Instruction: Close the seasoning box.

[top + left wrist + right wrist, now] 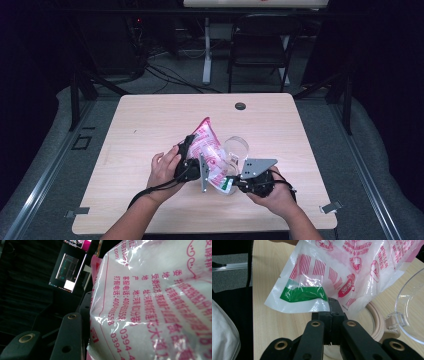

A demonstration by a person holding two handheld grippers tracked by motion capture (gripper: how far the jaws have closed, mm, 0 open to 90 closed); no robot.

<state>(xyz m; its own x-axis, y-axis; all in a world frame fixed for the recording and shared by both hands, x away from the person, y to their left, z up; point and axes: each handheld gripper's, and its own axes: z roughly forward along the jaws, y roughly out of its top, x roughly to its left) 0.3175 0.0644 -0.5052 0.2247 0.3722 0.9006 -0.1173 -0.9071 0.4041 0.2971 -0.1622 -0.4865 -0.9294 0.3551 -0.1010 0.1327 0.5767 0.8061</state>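
A white and pink printed plastic bag [210,155] hangs tilted above the middle of the table, held between both grippers. My left gripper [192,145] is shut on its upper left side. In the left gripper view the bag [155,302] presses against one black finger [71,335]; the other finger is hidden behind it. My right gripper [231,181] is shut on the bag's lower sealed edge, and its jaws [332,305] pinch the edge just right of a green patch [303,293]. Under the bag [352,267] stands a clear jar [236,150] with a beige rim [377,322] and an open hinged lid [412,310].
The light wooden table [150,130] has a small black grommet [240,106] near its far edge. A black folding chair [260,45] and cables stand on the floor beyond it. A lit monitor [66,272] hangs in the dark background.
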